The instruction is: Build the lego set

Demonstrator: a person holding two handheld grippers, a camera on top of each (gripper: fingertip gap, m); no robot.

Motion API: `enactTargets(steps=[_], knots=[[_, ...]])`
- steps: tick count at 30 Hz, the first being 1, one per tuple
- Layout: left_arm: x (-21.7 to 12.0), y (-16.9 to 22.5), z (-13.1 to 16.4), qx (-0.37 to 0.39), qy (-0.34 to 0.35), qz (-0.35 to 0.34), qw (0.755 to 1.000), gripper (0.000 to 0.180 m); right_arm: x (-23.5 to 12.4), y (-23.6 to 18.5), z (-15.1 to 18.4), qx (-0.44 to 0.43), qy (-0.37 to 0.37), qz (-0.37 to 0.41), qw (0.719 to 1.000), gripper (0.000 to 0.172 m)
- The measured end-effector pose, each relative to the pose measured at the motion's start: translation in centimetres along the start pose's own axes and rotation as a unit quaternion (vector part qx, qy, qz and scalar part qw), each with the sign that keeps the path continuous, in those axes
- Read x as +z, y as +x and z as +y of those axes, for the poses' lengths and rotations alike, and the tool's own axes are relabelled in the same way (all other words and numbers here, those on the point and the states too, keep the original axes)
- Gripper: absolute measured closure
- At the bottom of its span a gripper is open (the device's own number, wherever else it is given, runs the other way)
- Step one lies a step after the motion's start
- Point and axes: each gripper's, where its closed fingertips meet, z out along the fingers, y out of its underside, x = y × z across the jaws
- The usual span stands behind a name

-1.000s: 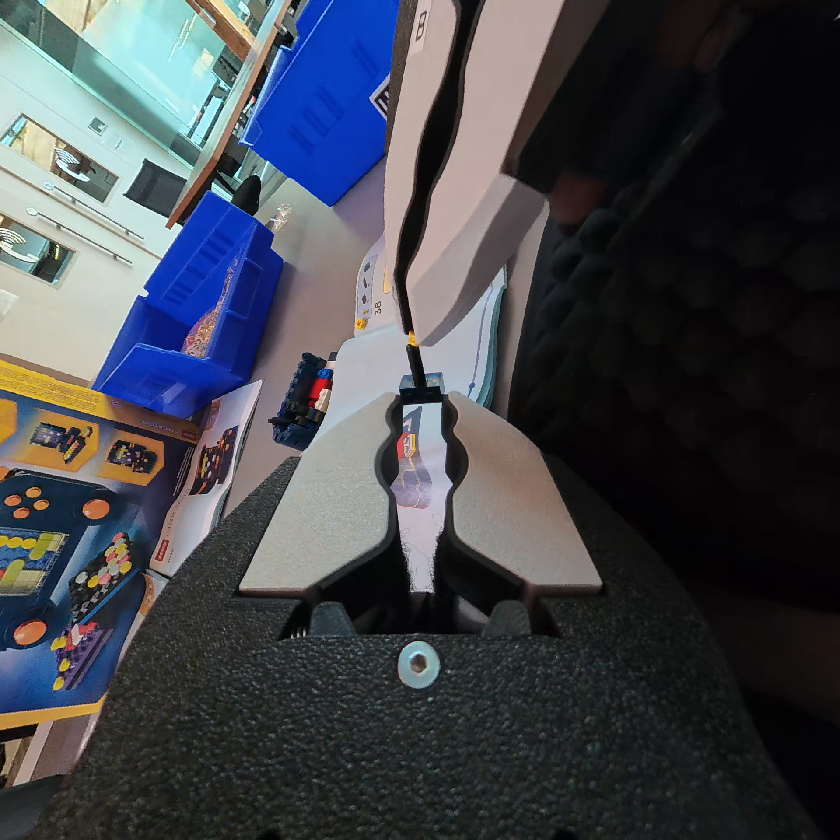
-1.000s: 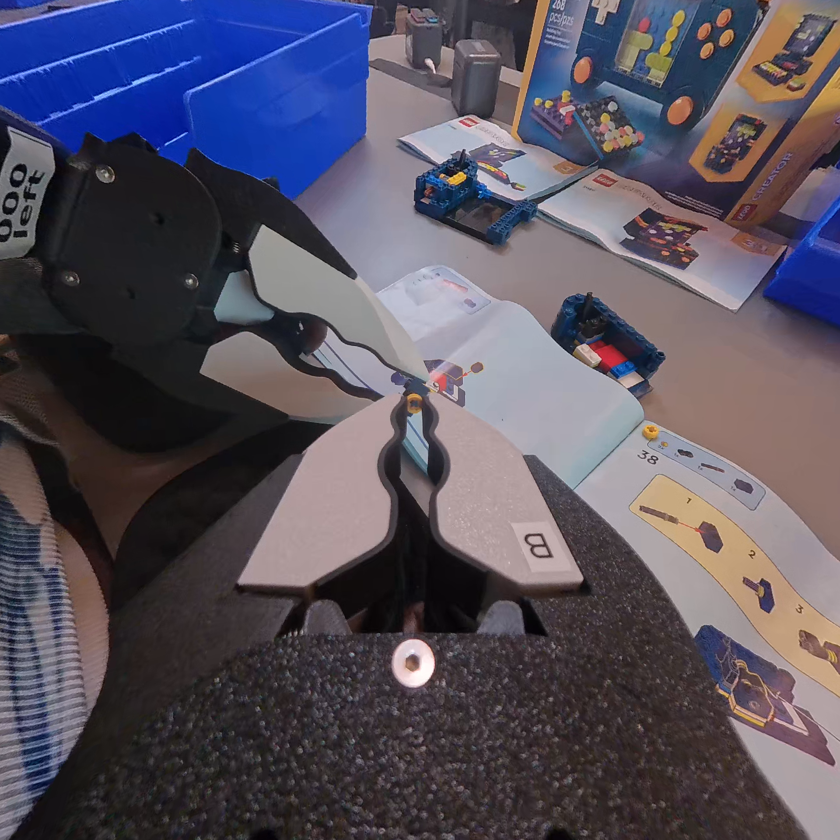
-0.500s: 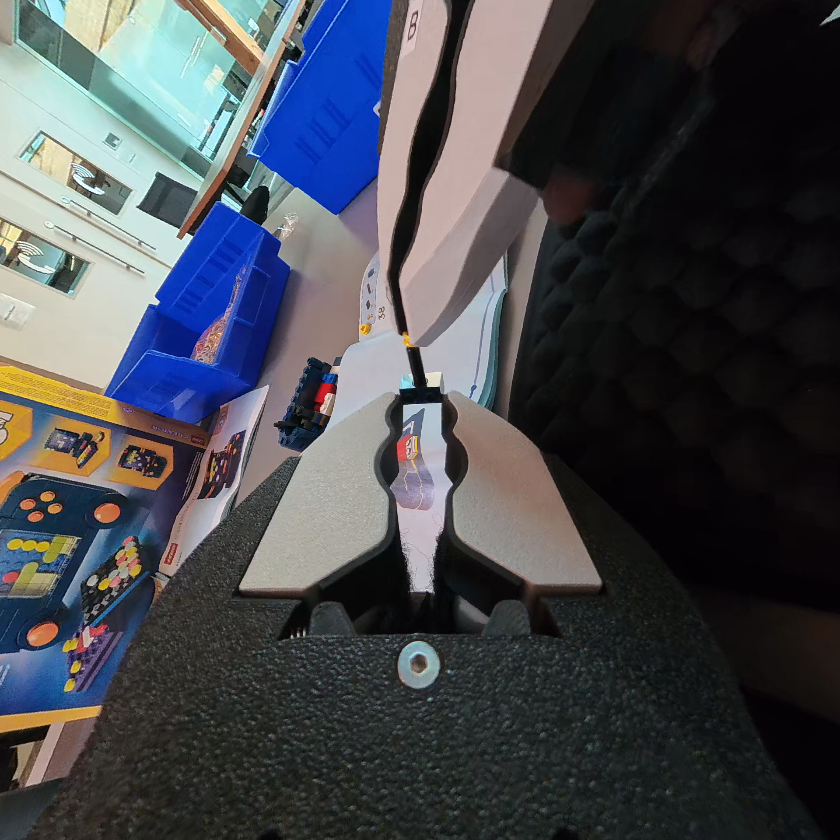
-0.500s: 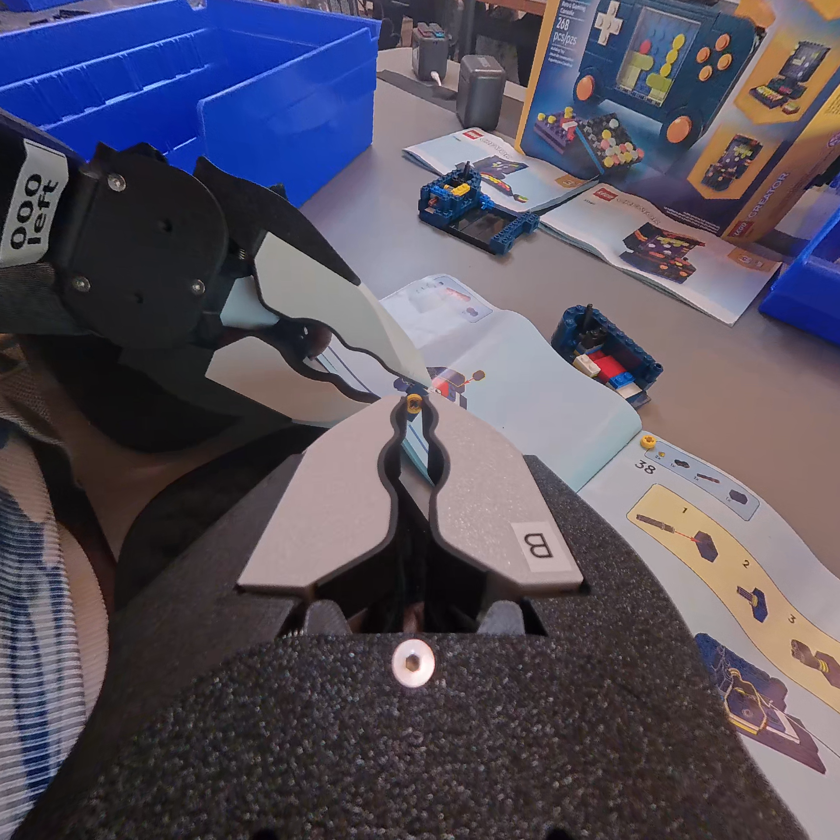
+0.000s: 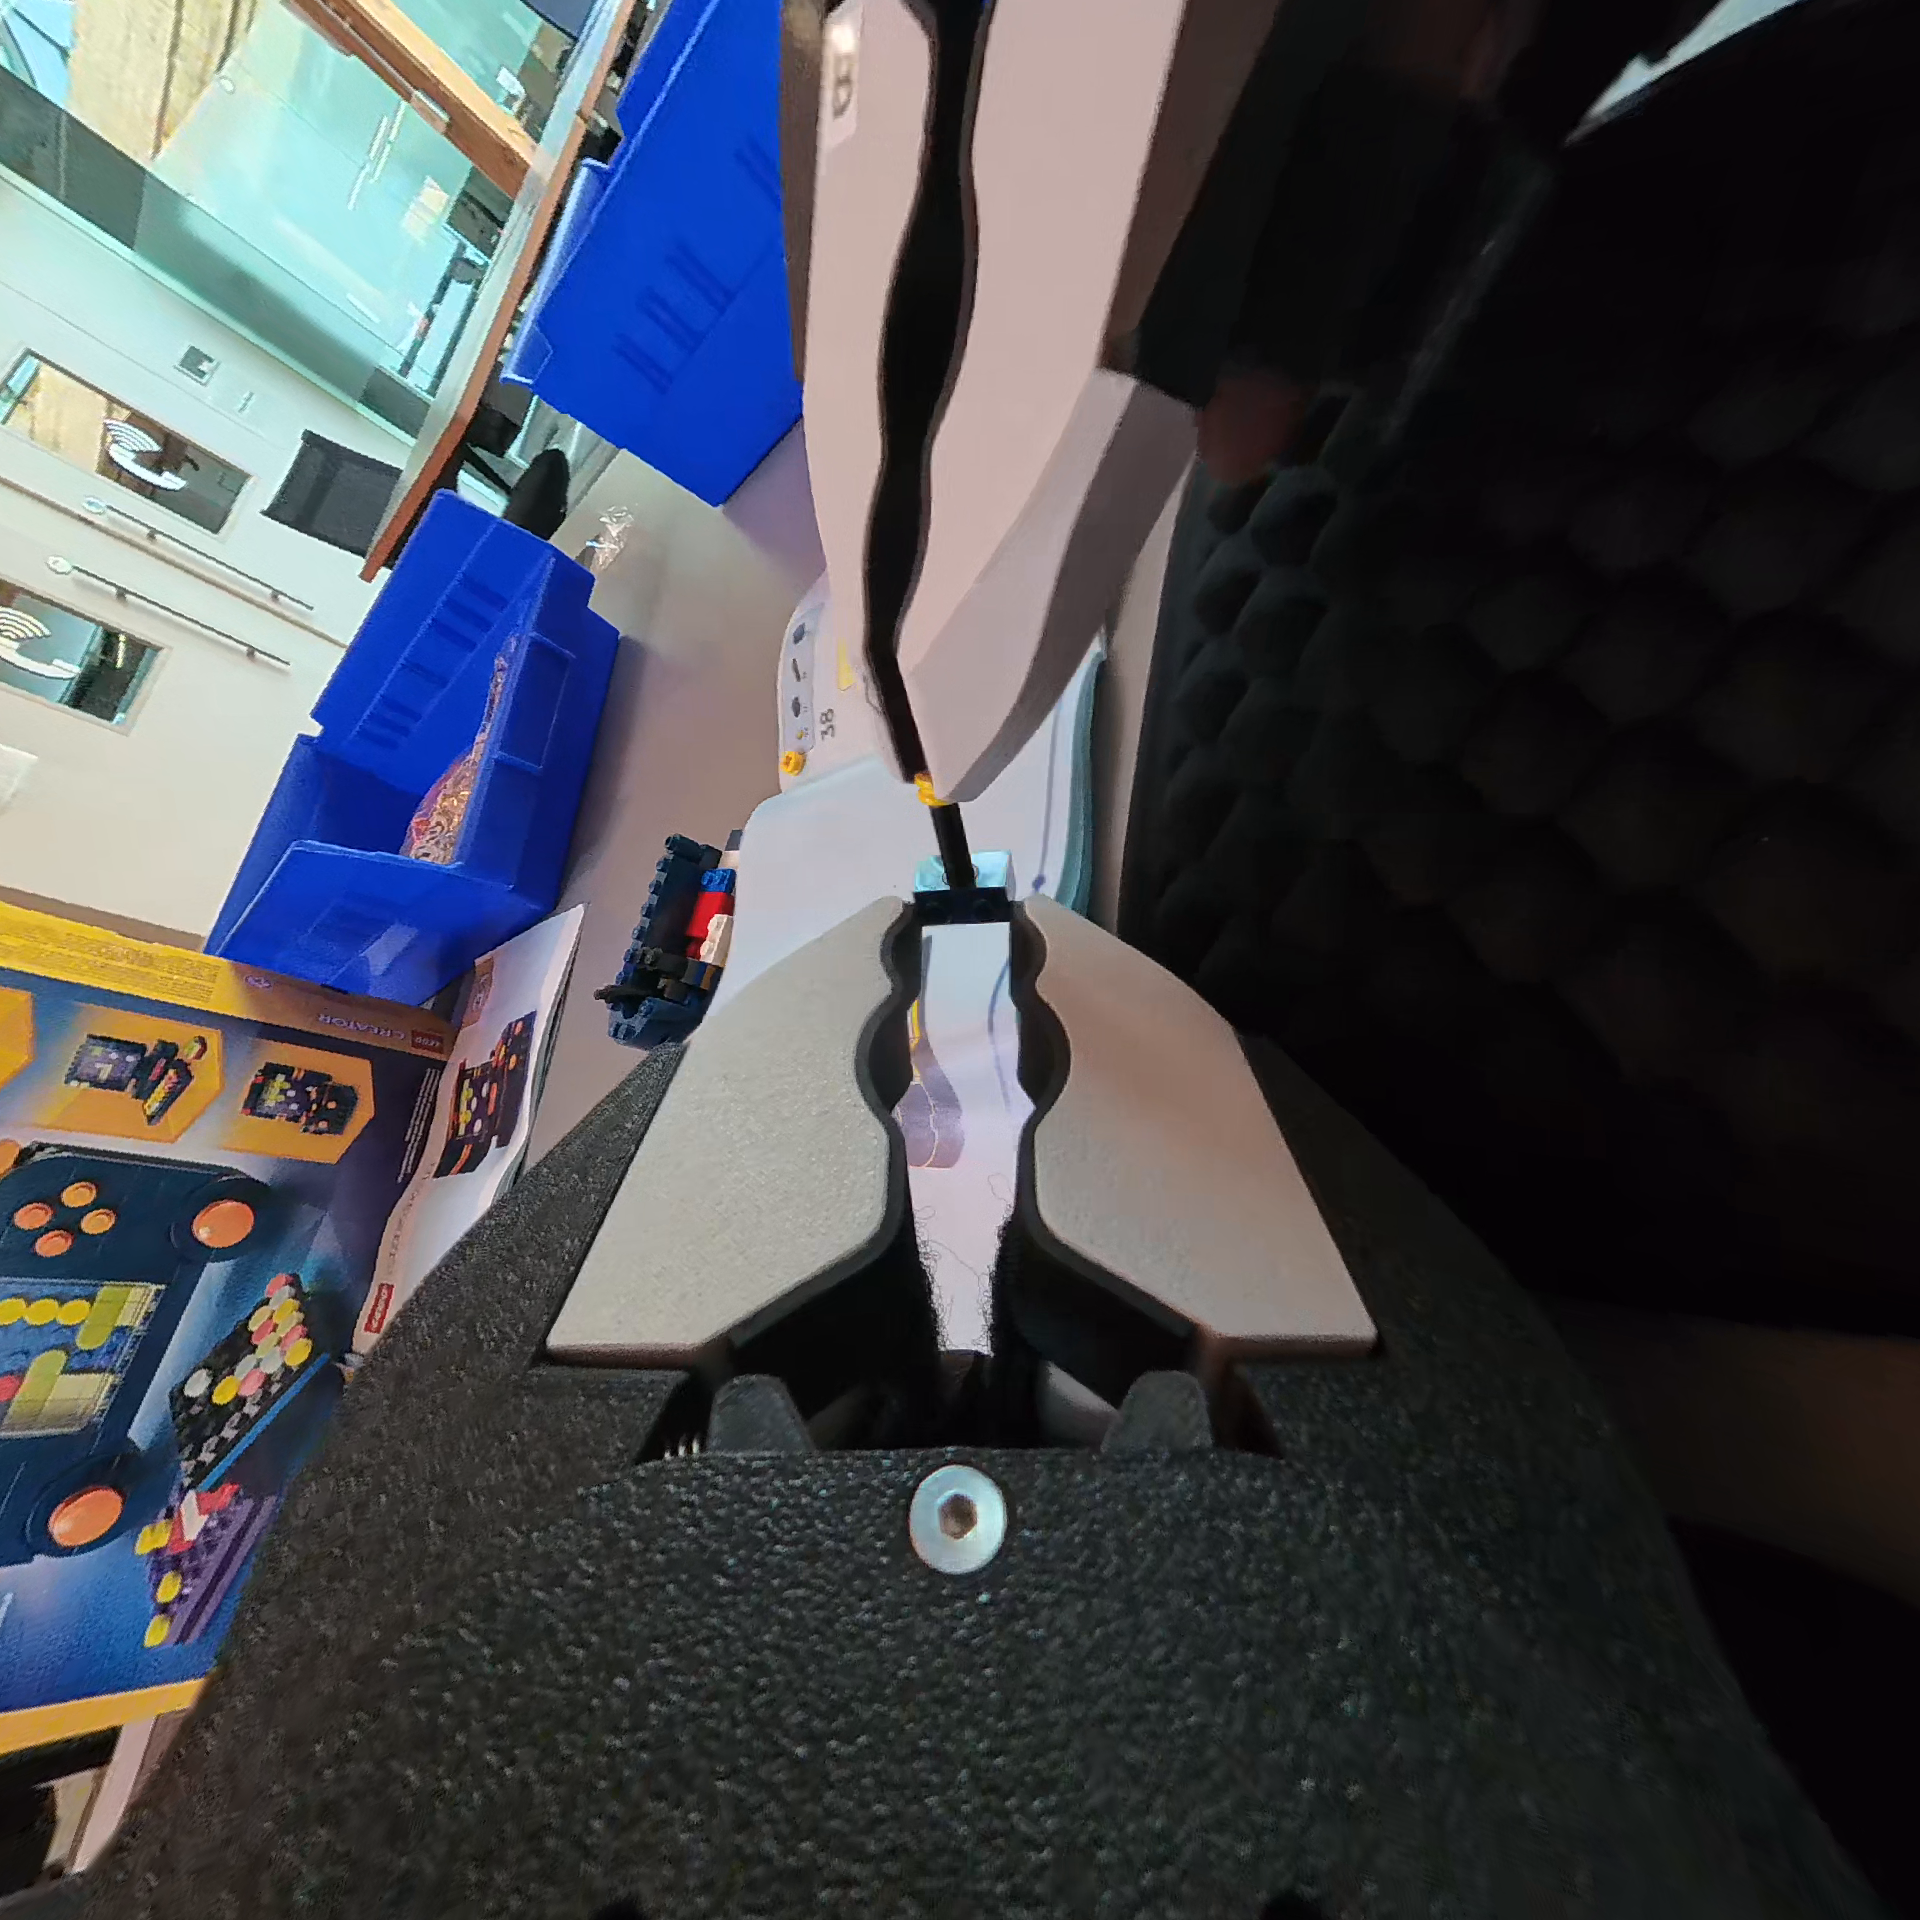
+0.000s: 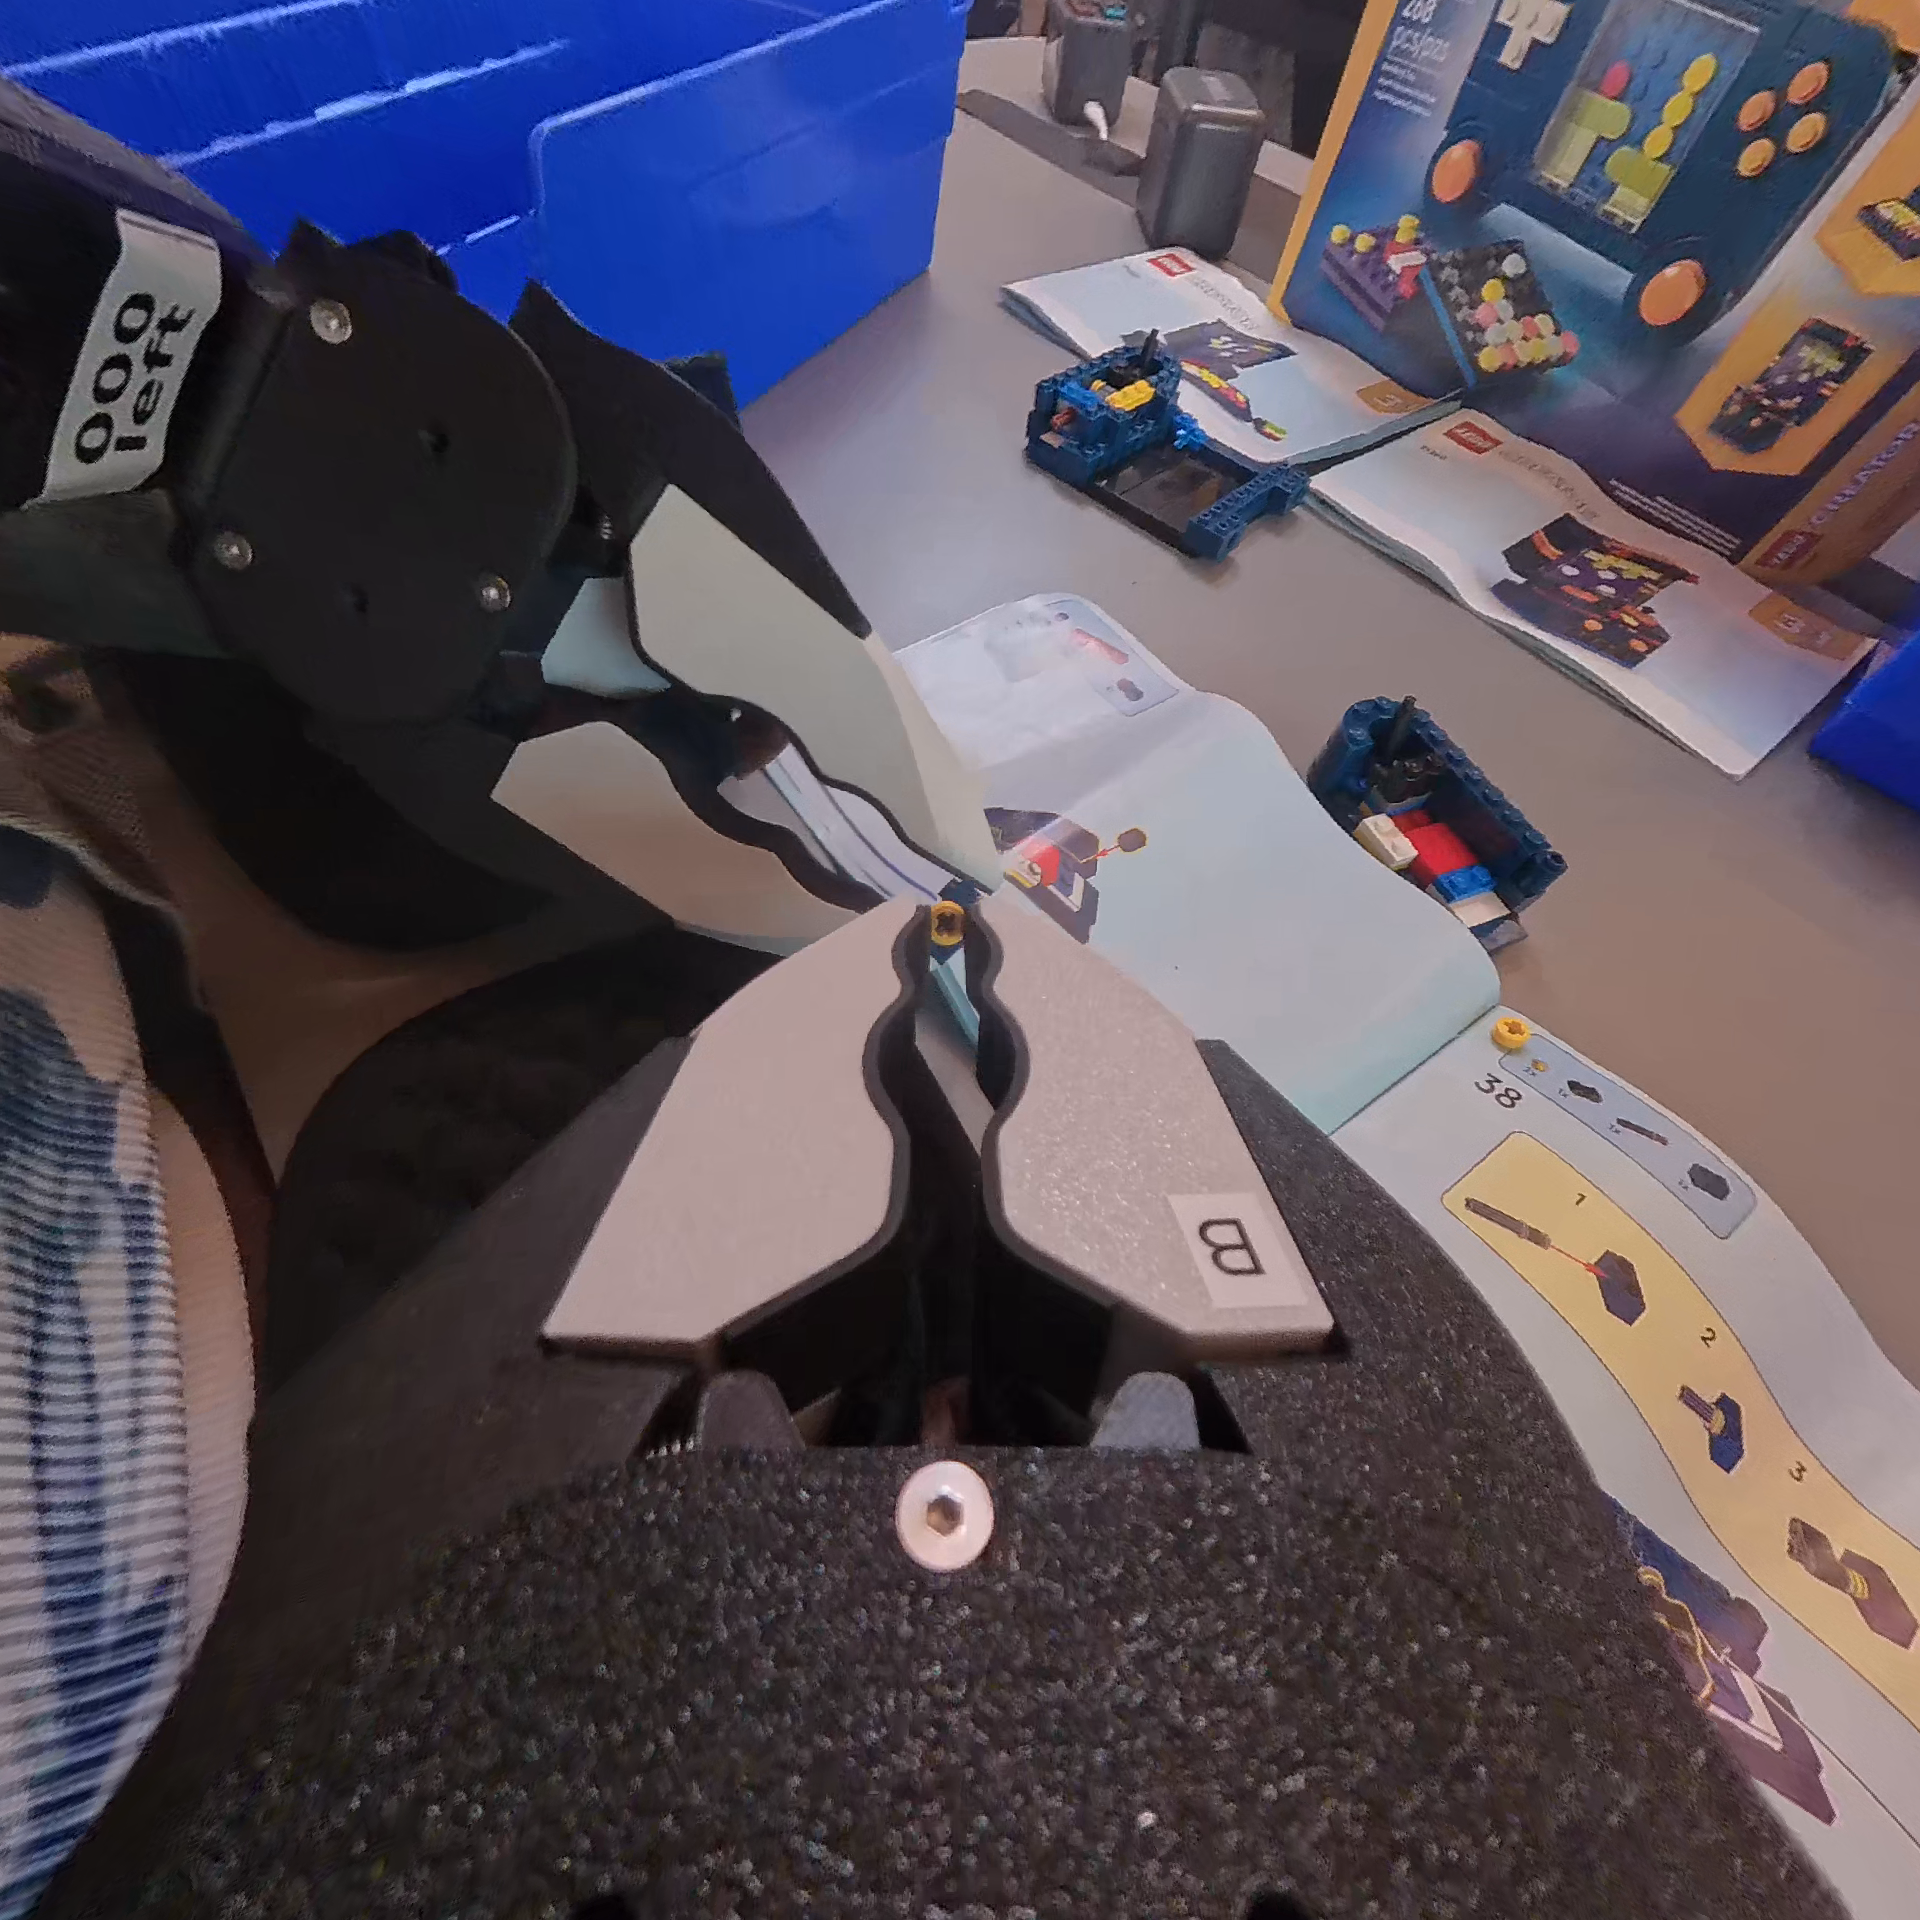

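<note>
The left hand-held gripper pinches a small dark blue brick between its two fingertips, and a thin black rod stands up from this brick. The right hand-held gripper comes from above and holds the yellow tip of the rod. Behind them lie an open instruction booklet, a small blue brick model and blue bins on the grey counter

Grey bench carries an open instruction booklet, two more booklets by a toy brick set box, two partly built blue brick models, a loose yellow stud on the open booklet's page, blue bins, and two dark grey blocks.
</note>
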Motion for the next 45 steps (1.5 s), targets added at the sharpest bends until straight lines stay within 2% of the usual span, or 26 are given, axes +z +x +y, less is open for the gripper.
enactTargets(steps=[7, 20, 45], knots=[[0.2, 0.6, 0.2, 0.003, -0.01, 0.023, 1.0, 0.165, 0.2, -0.2, 0.6, -0.021, -0.017, 0.0, 1.0, 0.166], [0.3, 1.0, 0.5, -0.007, -0.018, 0.044, 0.999, 0.166, 0.3, -0.2, 1.2, 0.004, -0.028, -0.018, 0.999, 0.166], [0.2, 1.2, 0.3, 0.008, -0.014, 0.046, 0.999, 0.166, 1.6, -0.5, 2.3, 0.004, -0.074, -0.025, 0.997, 0.165]])
